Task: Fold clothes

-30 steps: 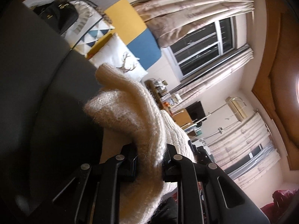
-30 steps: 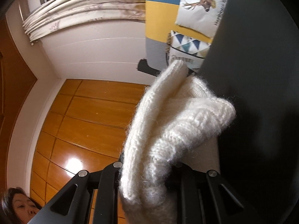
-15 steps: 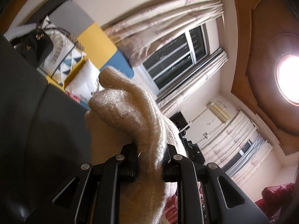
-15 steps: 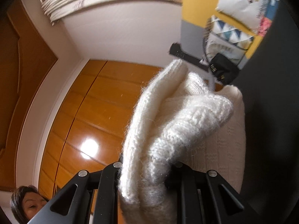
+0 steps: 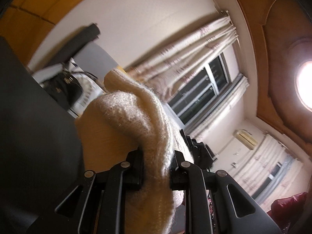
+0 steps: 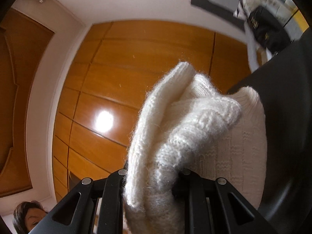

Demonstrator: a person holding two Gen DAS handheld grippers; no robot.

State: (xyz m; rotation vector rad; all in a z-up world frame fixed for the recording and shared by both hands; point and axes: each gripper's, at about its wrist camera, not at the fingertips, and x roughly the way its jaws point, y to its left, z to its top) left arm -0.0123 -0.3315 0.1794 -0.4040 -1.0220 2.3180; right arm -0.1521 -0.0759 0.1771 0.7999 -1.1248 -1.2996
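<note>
Cream knit sweater [image 5: 136, 120], one, pinched by two tools, left tool [image 5: 156, 175], right tool [image 6: 152, 177]

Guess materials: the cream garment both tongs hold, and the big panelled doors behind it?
Cream sweater: chunky knit, probably wool or a mohair-type blend; visible stitch rows and ribbing, with a fuzzy halo of loose fibres along the edges. Fibre content cannot be confirmed.
Panelled doors: wood or wood veneer, glossy lacquer; orange-brown grain, grooved panel lines, and a sharp reflected lamp spot.

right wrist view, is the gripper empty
No, the right gripper is shut on a bunched fold of the white knitted sweater, which bulges out between and above its fingers.
</note>
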